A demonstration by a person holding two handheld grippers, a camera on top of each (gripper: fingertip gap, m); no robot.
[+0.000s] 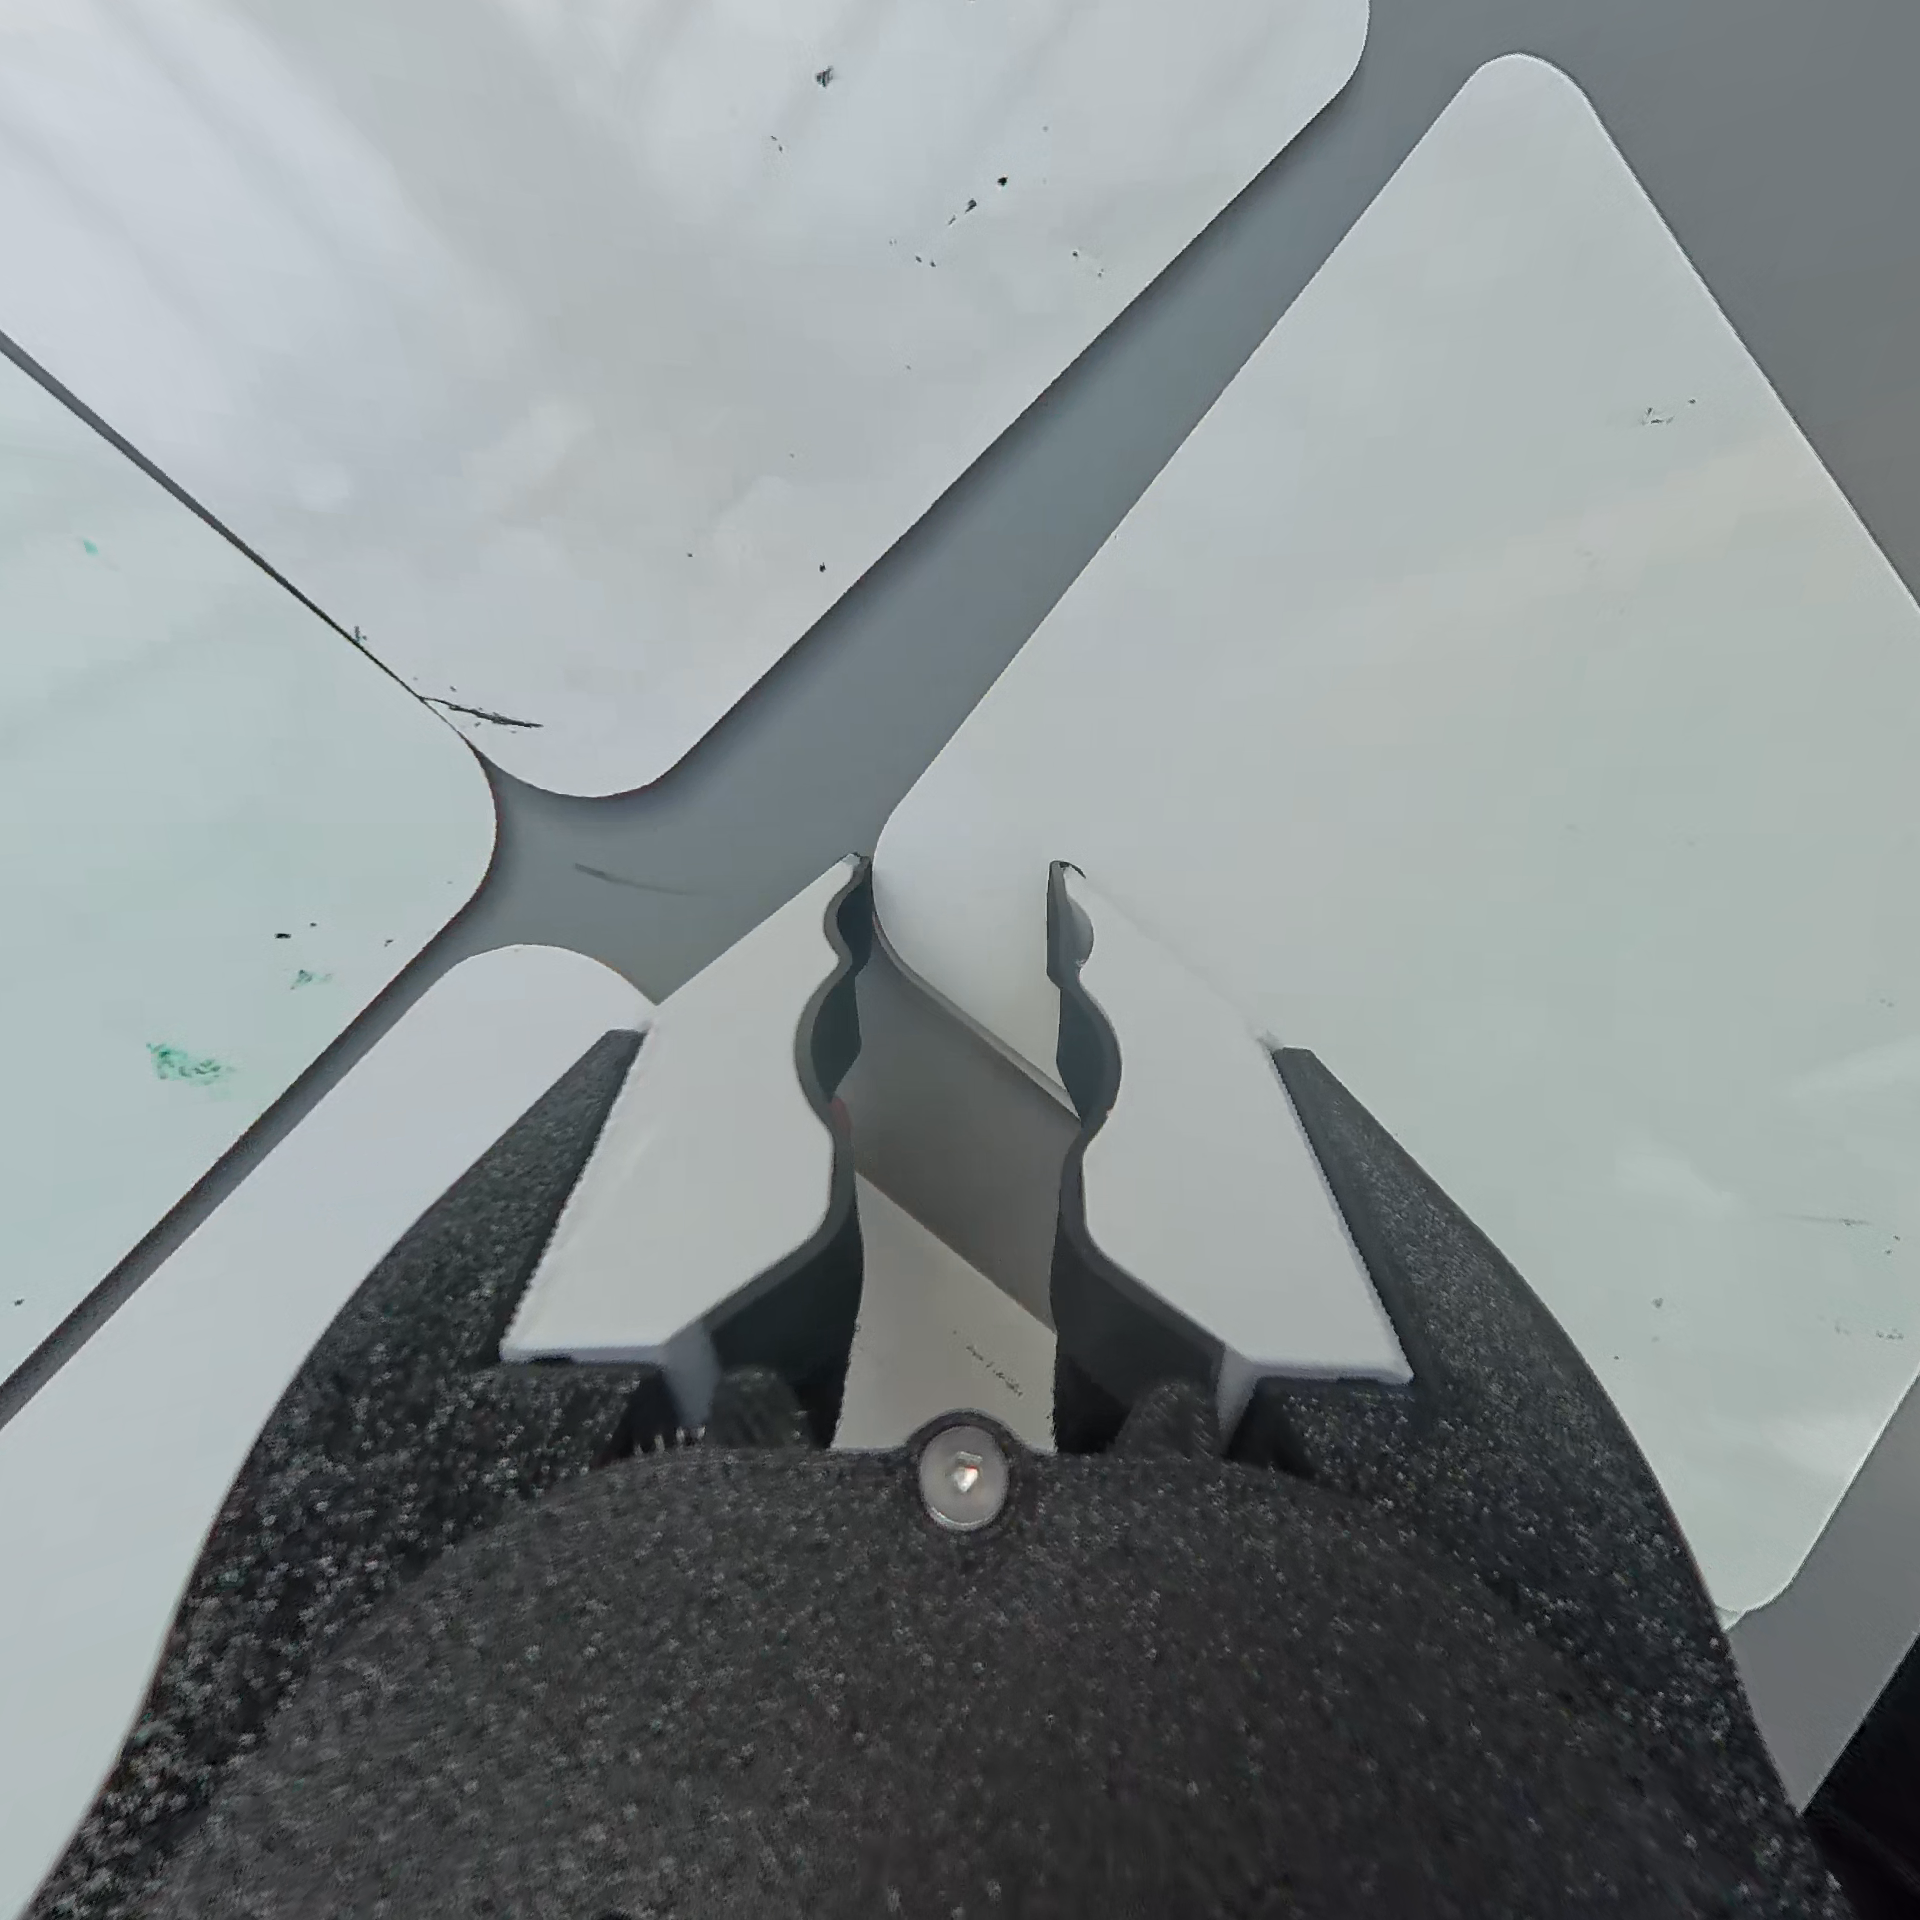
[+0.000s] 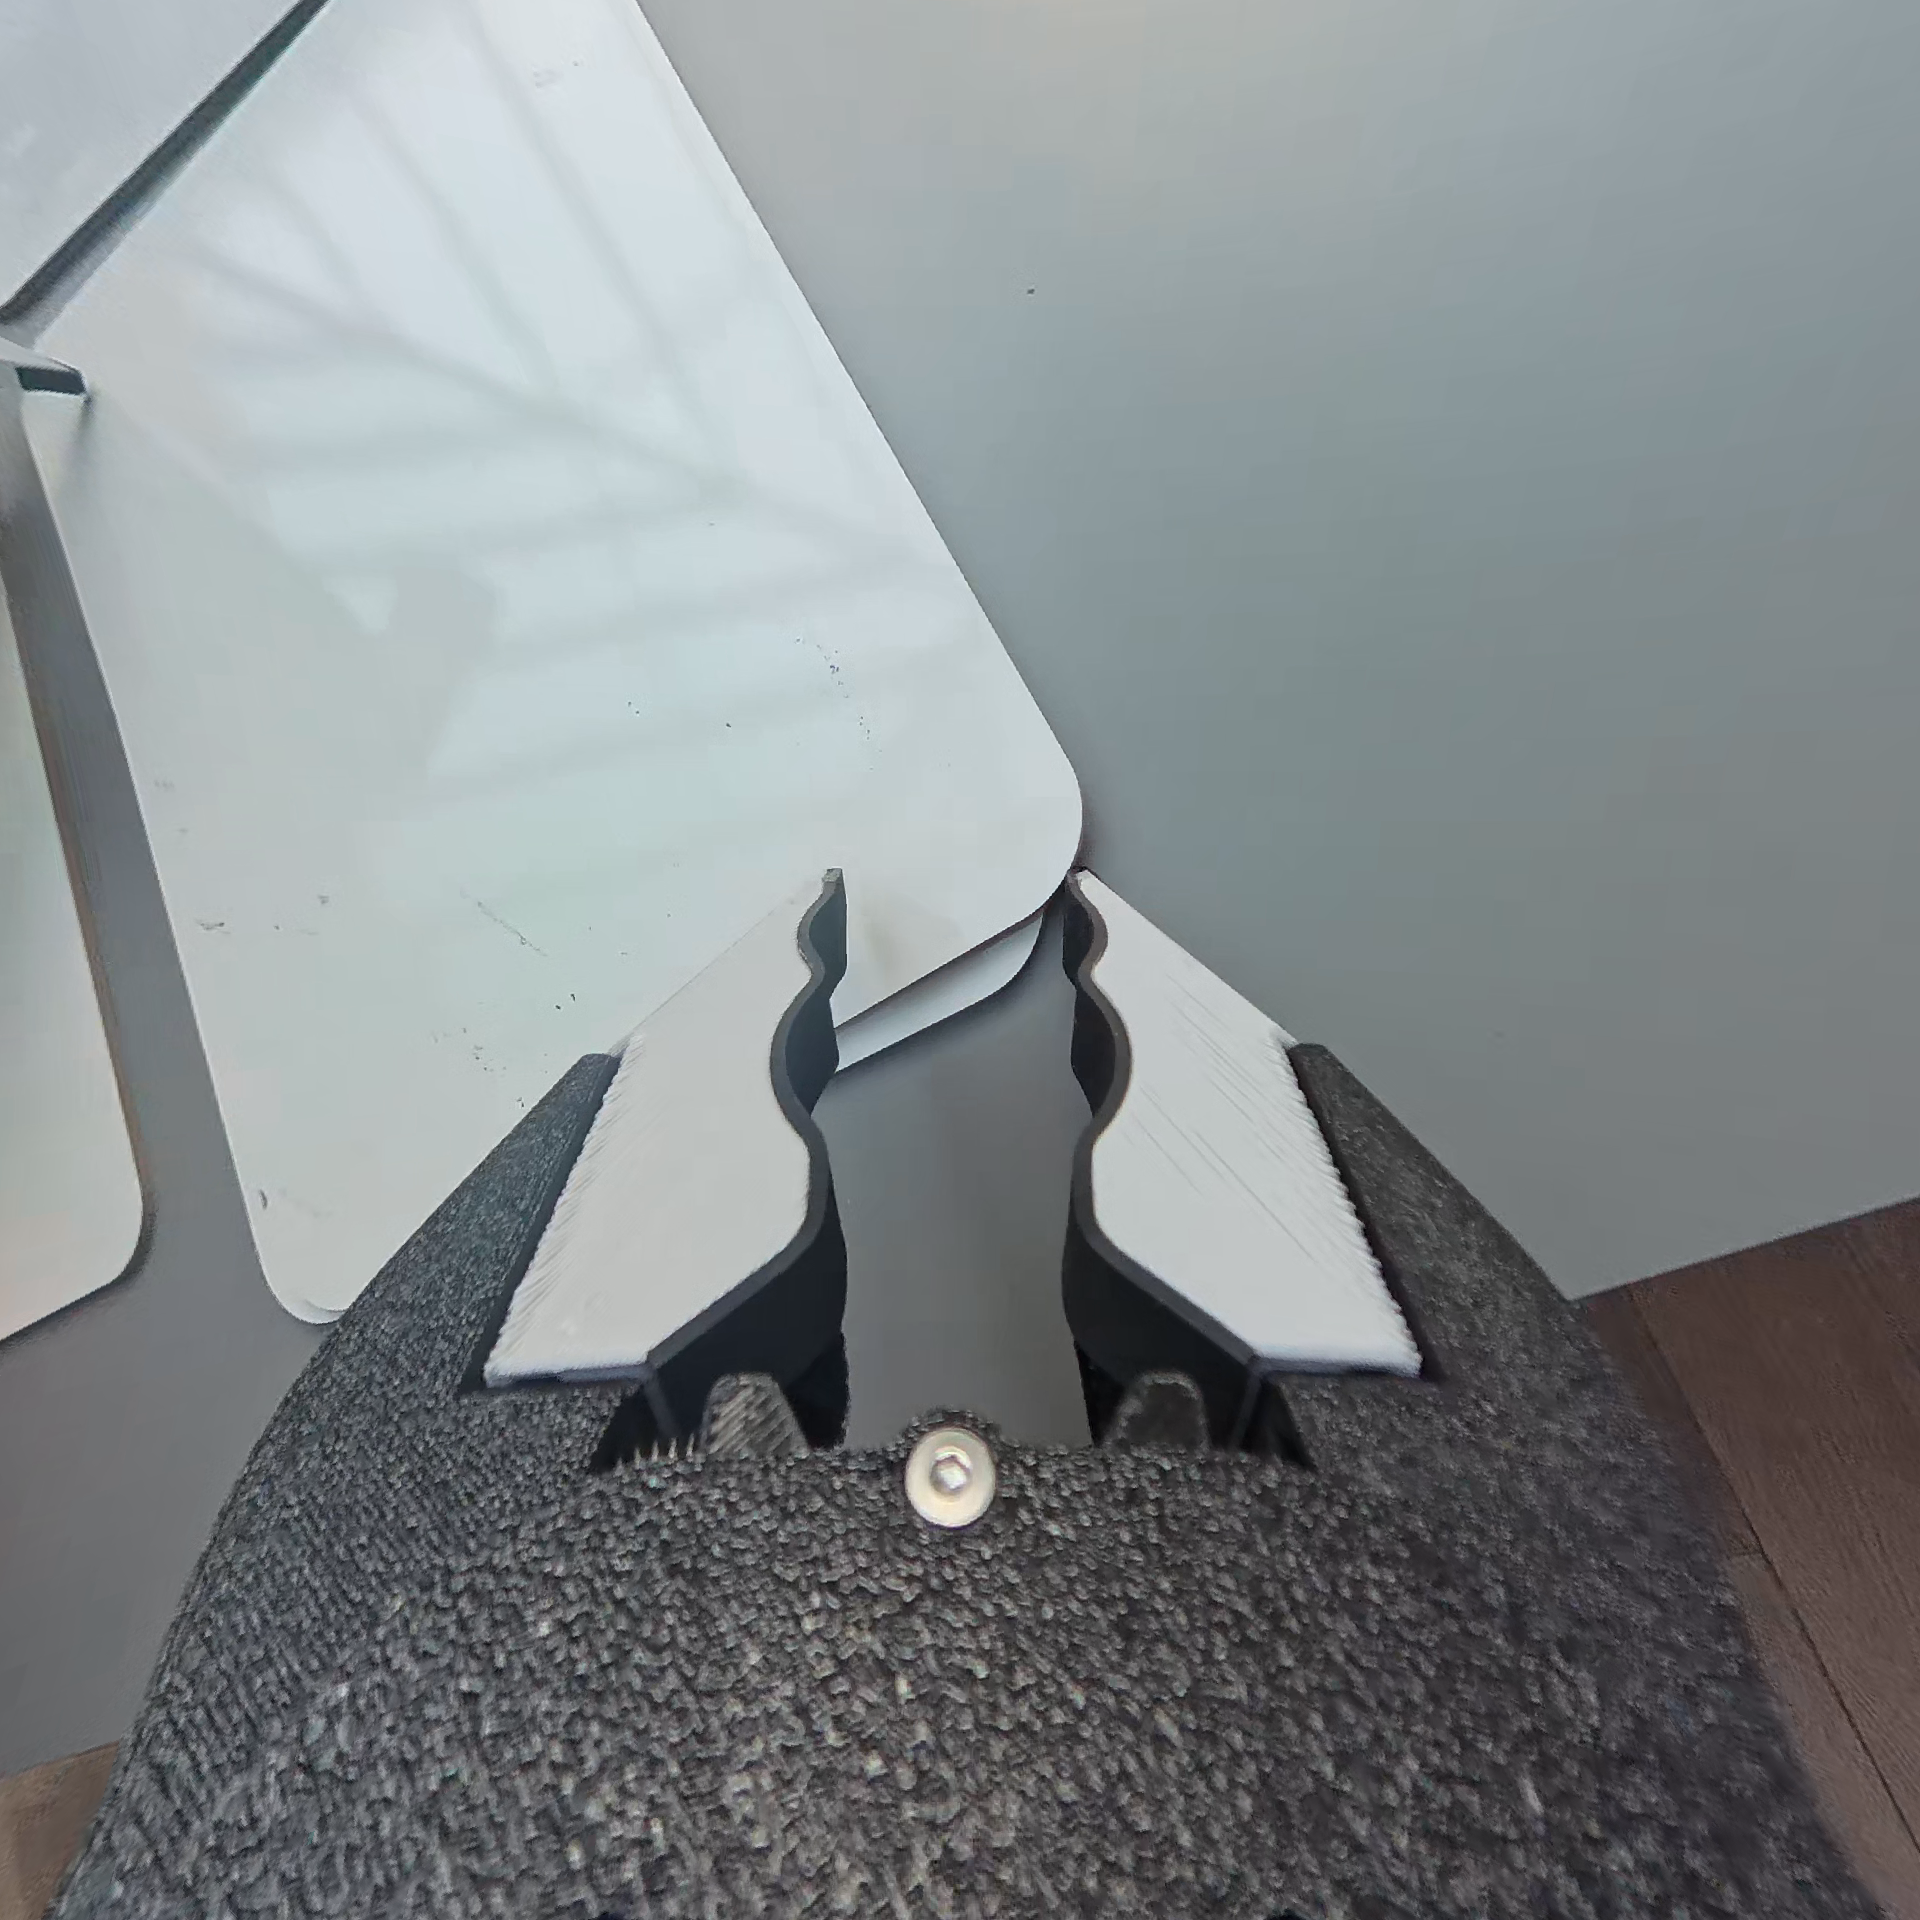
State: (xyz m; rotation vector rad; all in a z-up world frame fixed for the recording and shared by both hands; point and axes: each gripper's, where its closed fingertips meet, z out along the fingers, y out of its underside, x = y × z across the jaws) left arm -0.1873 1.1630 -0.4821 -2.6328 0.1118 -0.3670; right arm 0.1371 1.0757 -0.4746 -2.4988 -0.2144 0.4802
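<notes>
left hand-held gripper (image 1: 961, 864) stands parted over a white board's (image 1: 1455, 727) corner on the grey worktop (image 1: 935, 665). right hand-held gripper (image 2: 956, 878) gapes over another white sheet's (image 2: 520, 623) corner, gripping nothing.

white boards (image 1: 1455, 675), grey table (image 2: 1455, 520), speckled black gripper (image 2: 953, 894)

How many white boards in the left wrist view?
4: top board, left board, right board between the left gripper fingers, bottom-left board. More may lie outside the frame.

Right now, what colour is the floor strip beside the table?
Dark brown wood floor, best in right wrist view.
</notes>
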